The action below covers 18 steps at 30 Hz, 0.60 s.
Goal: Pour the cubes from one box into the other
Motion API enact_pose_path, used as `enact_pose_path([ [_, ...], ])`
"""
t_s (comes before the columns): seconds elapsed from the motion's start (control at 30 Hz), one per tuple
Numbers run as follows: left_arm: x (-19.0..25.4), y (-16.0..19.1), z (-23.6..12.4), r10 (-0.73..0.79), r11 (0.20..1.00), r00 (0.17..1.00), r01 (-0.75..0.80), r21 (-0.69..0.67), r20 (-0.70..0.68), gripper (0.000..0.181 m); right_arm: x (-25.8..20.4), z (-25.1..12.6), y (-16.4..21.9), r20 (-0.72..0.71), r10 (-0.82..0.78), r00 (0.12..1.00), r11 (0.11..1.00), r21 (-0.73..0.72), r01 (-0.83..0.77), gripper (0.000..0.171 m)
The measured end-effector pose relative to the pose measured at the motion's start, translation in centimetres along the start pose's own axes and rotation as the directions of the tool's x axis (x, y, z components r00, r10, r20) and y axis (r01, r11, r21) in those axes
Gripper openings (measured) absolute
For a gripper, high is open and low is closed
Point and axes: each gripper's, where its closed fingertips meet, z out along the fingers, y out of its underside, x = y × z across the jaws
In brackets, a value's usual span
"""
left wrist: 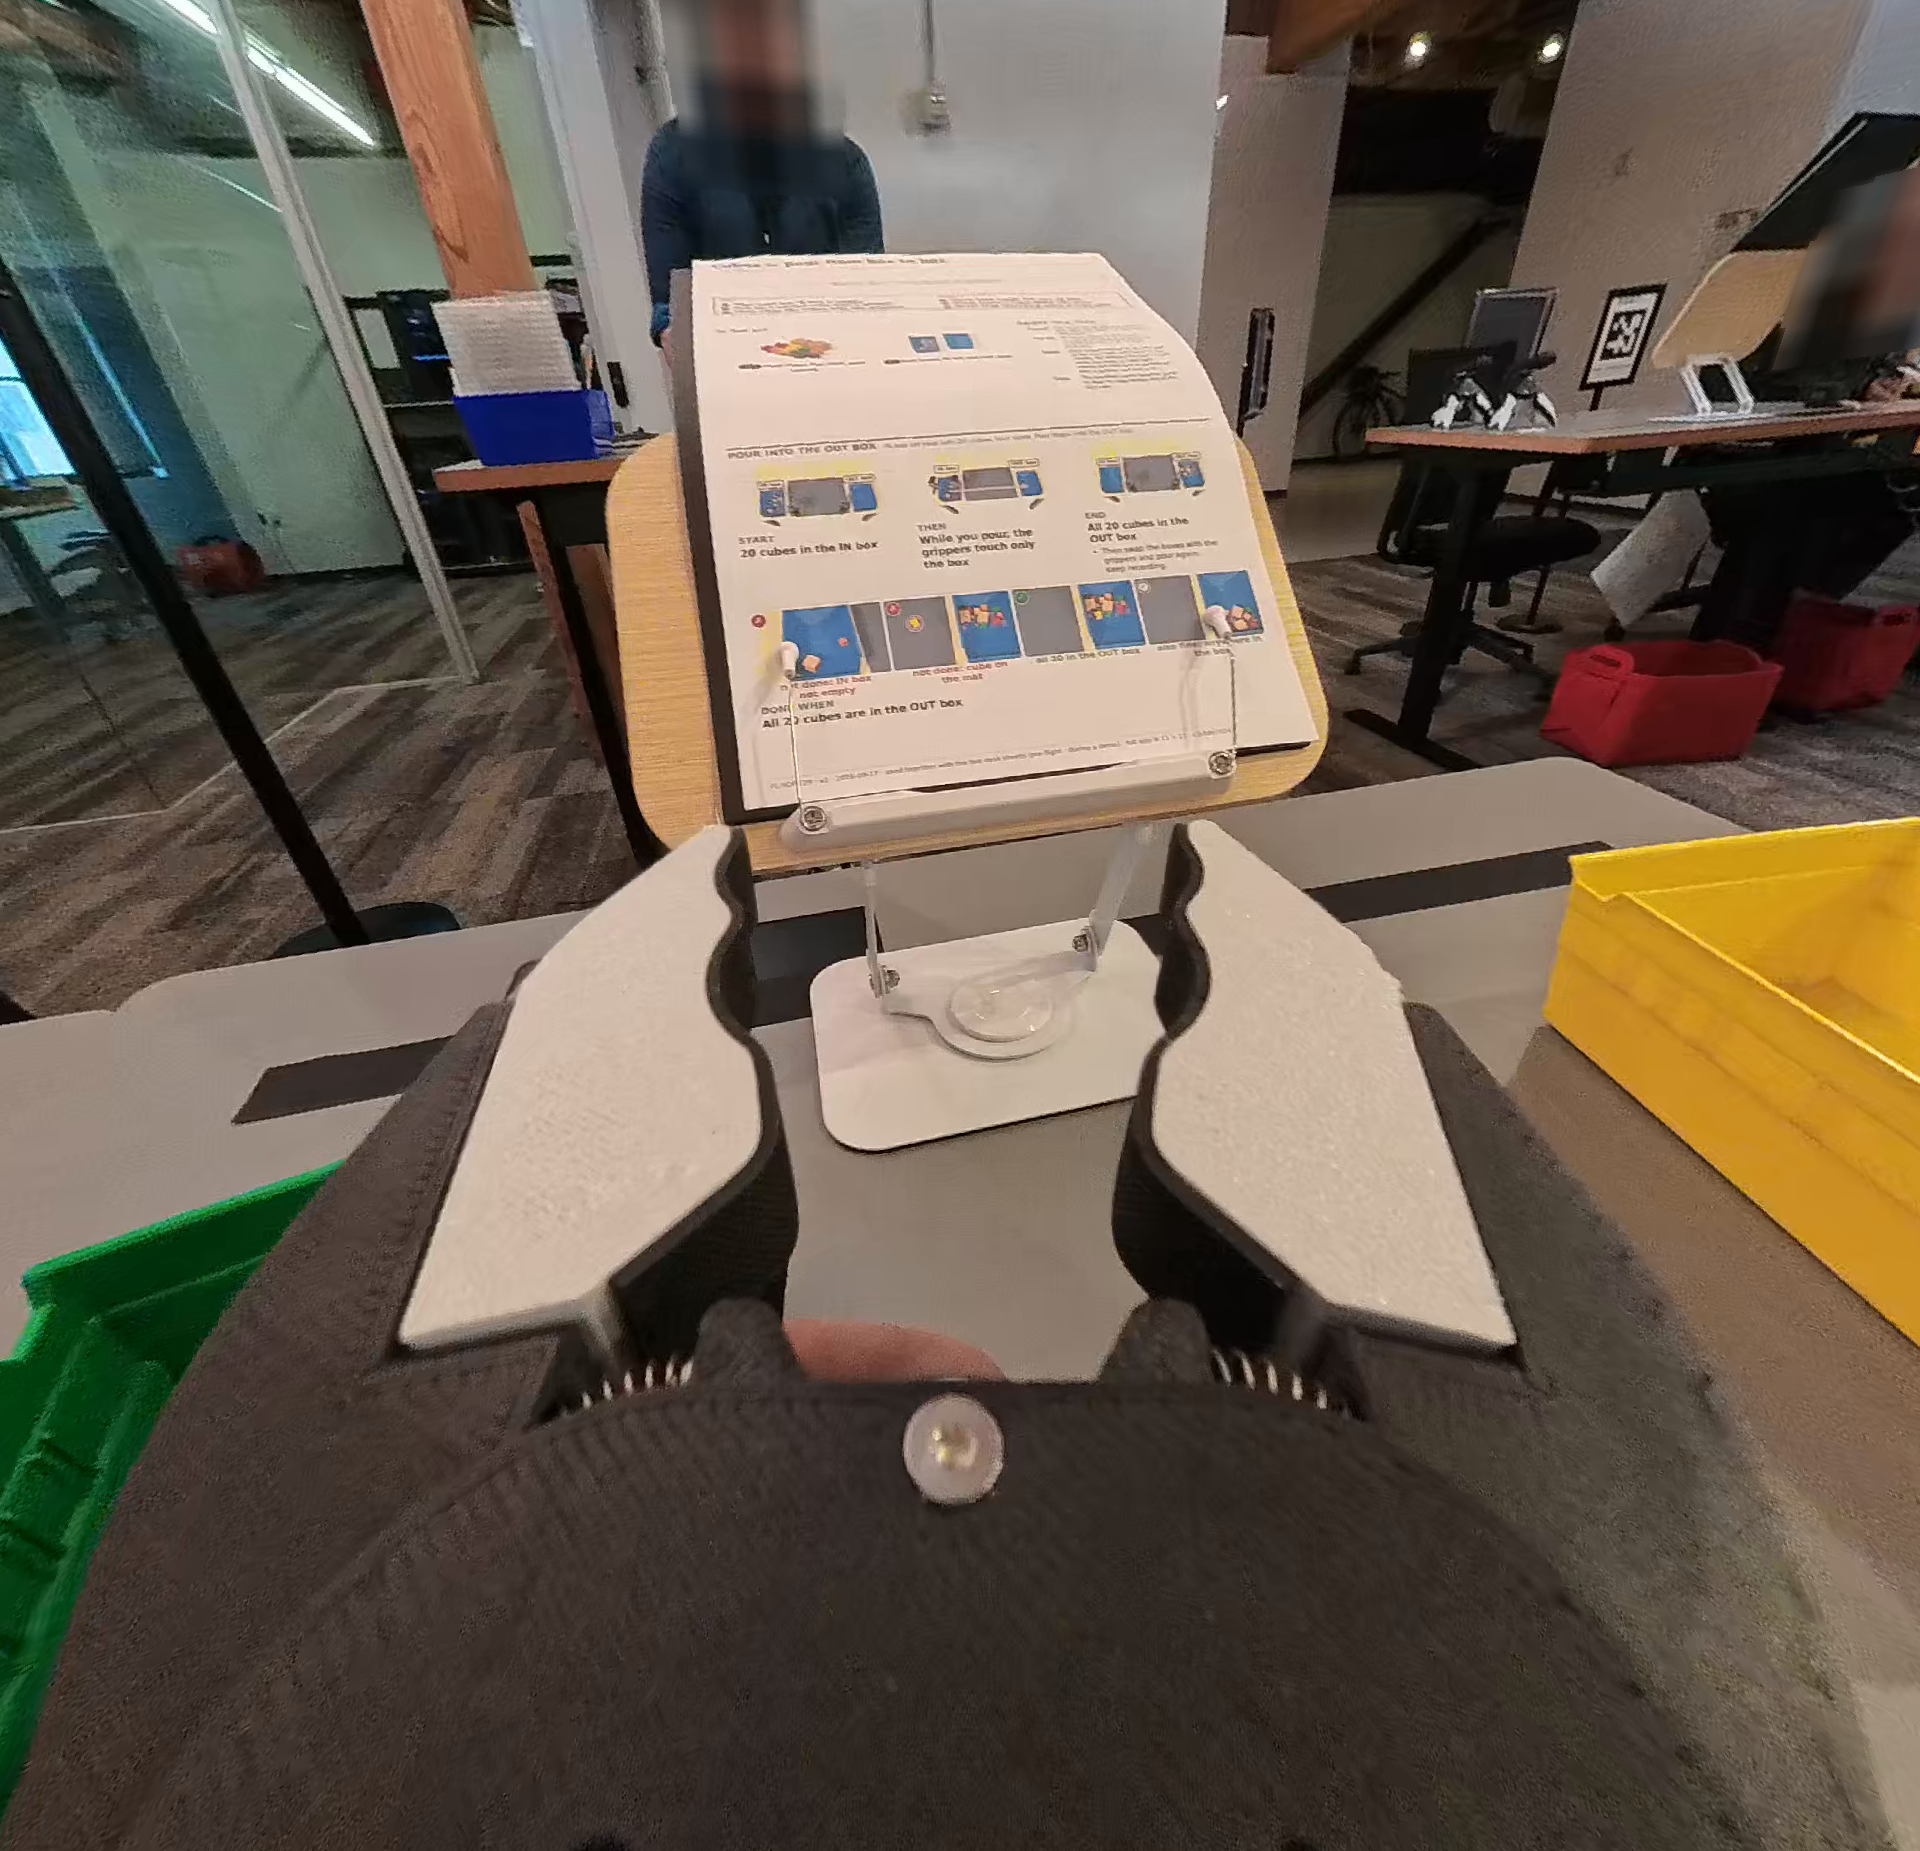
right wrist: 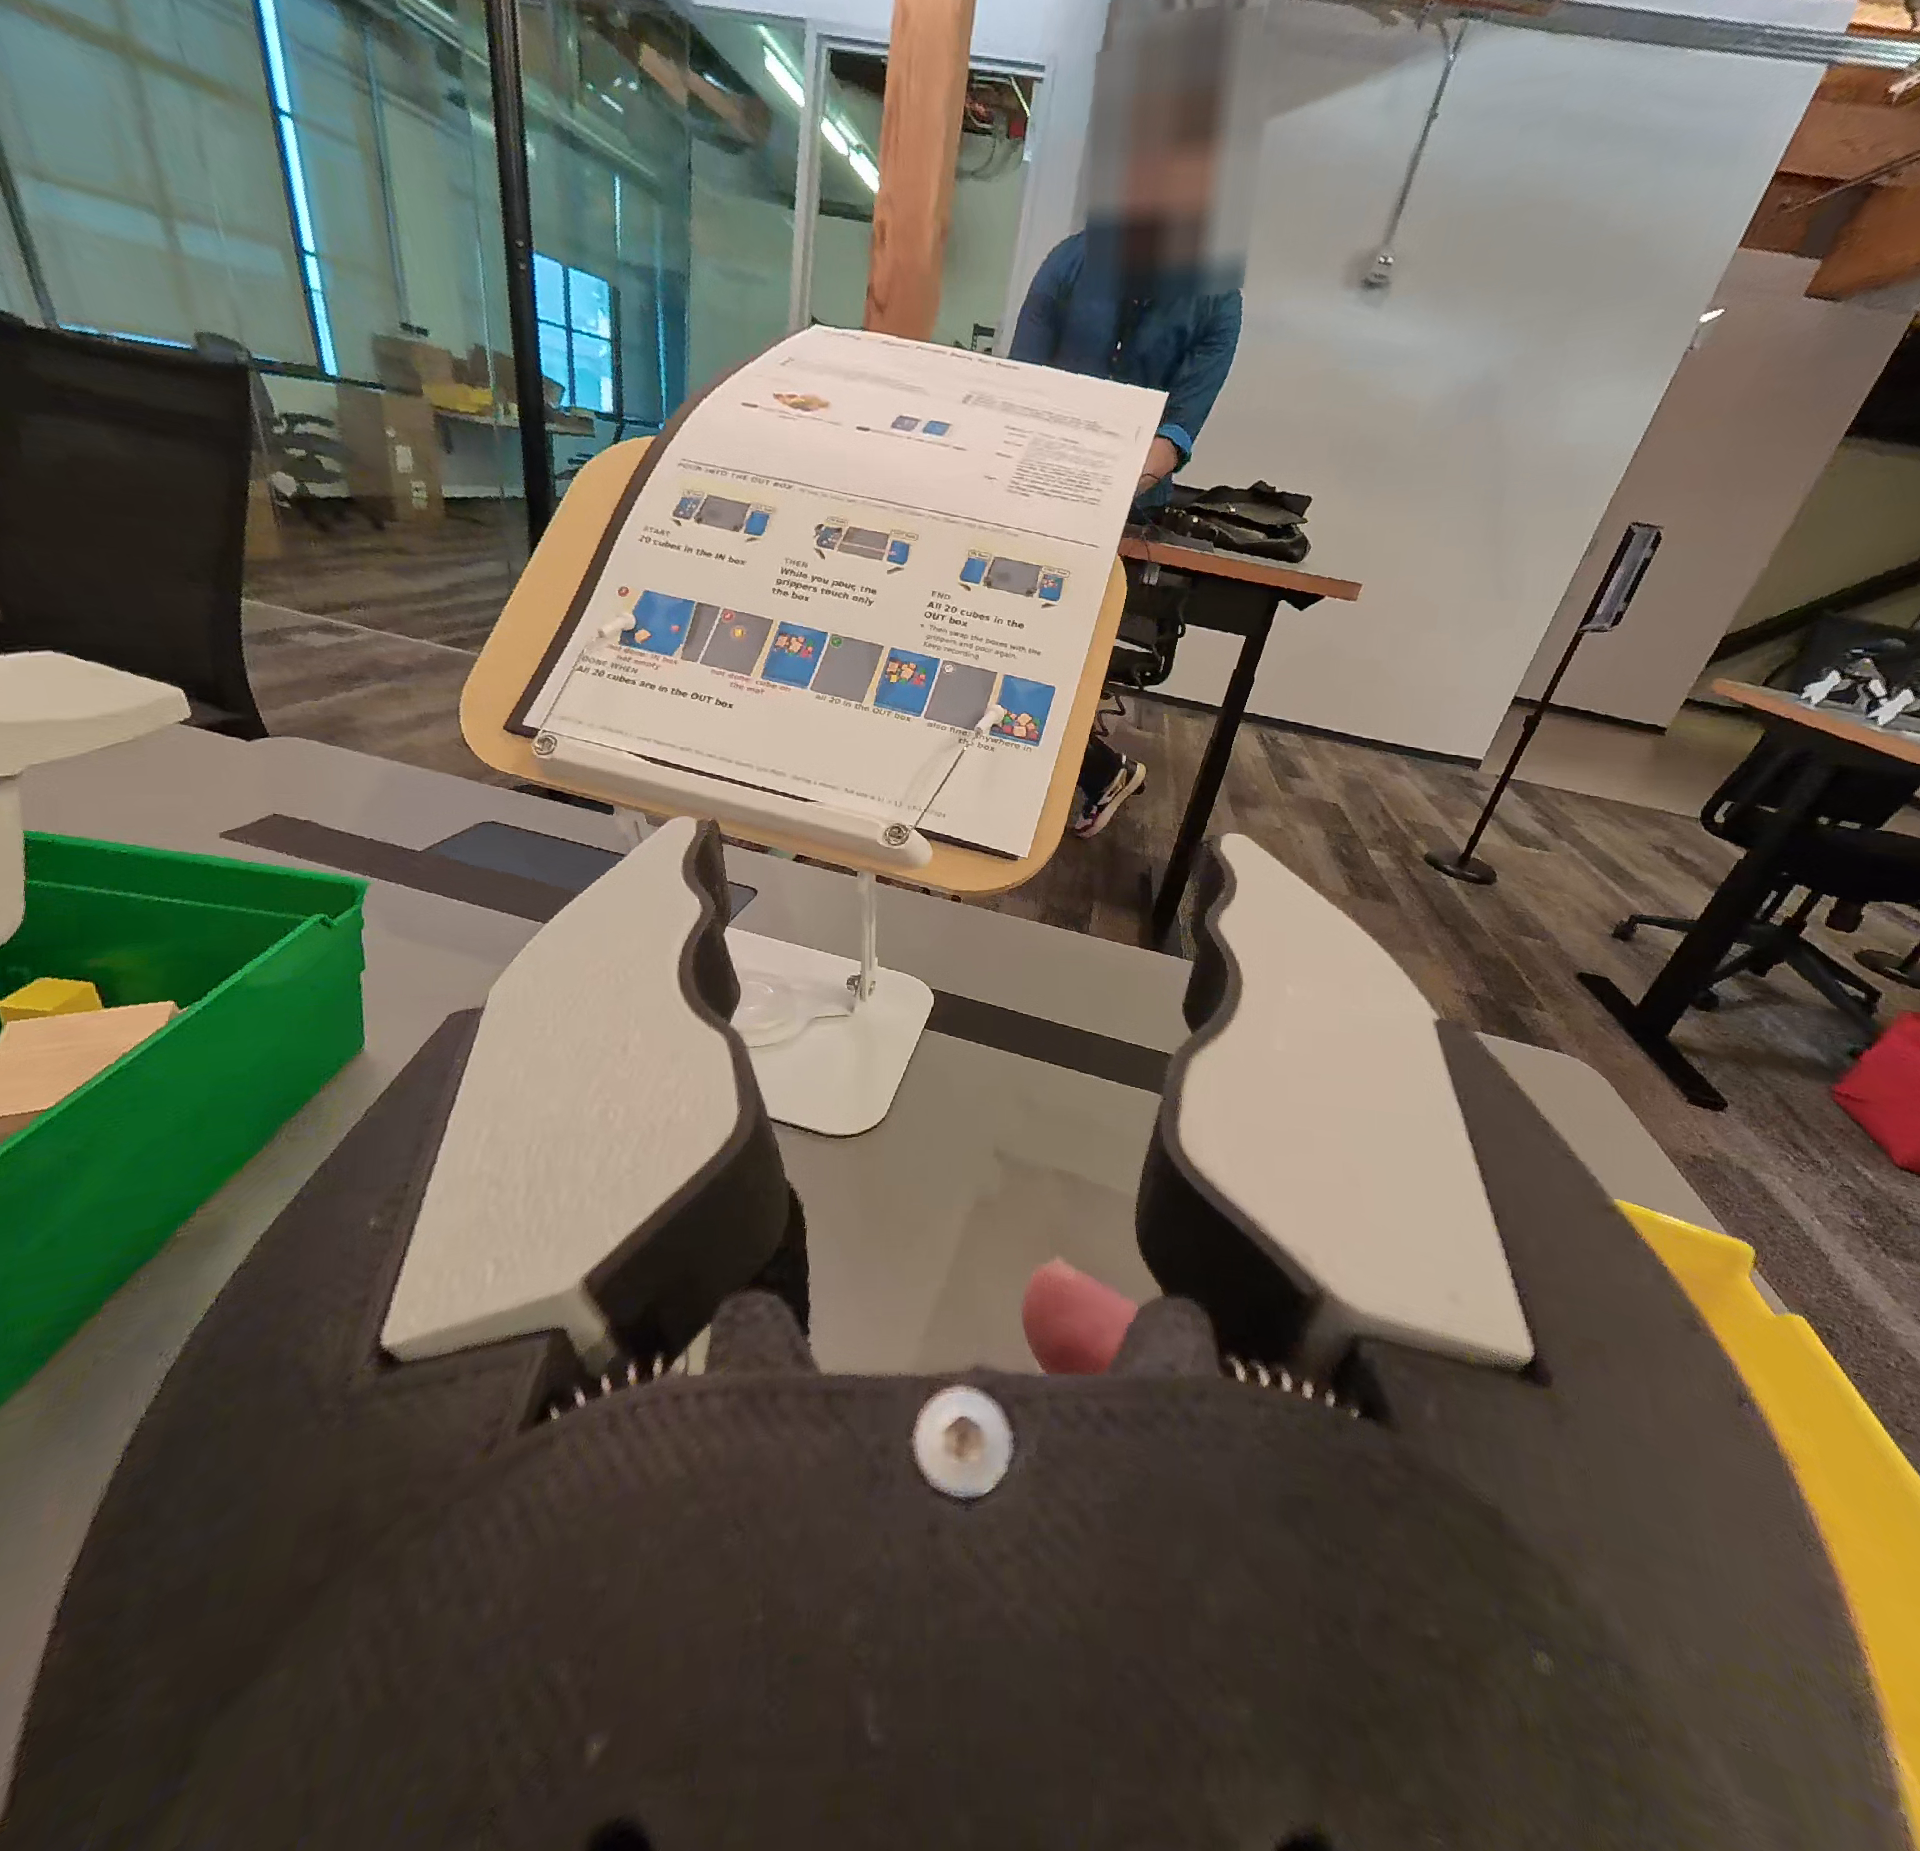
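Observation:
My left gripper is open and empty above the grey table, between the two boxes. A green box lies at its lower left and a yellow box at its right; the yellow box's visible part looks empty. My right gripper is open and empty too. In its view the green box is at the left and holds a yellow cube and a wooden cube. The yellow box's rim shows at the lower right, mostly hidden by the gripper.
A document stand with a printed sheet stands on a white base in the middle back of the table. It also shows in the right wrist view. A person stands behind. A white object sits beyond the green box.

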Motion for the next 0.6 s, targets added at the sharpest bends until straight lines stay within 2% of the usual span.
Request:
enact_pose_path([
  [0.2, 1.2, 0.4, 0.1, -0.004, 1.0, 1.0, 0.004, -0.013, -0.024, 0.073, 0.4, -0.8, 0.0, 0.0, 0.005, 1.0, 1.0, 0.008, -0.005, 0.077],
  [0.27, 1.6, 0.7, 0.2, 0.007, 1.0, 1.0, -0.008, -0.029, -0.026, 0.072, -0.3, -1.1, -0.1, 0.034, -0.008, 0.999, 1.0, 0.021, 0.007, 0.067],
  [0.3, 1.7, 1.1, 0.3, 0.018, 0.999, 1.0, -0.019, -0.047, -0.022, 0.071, -0.9, -1.2, -0.2, 0.071, -0.015, 0.997, 1.0, 0.028, 0.013, 0.067],
  [0.47, 1.9, 2.8, 1.3, 0.056, 0.986, 0.998, -0.055, -0.156, 0.005, 0.071, -6.7, -3.9, -3.6, 0.322, -0.157, 0.934, 0.972, 0.219, 0.088, 0.07],
  [0.6, 3.0, 4.6, 2.8, 0.143, 0.96, 0.99, -0.137, -0.245, 0.006, 0.076, -12.9, -8.7, -7.0, 0.445, -0.35, 0.824, 0.889, 0.434, 0.144, 0.089],
])
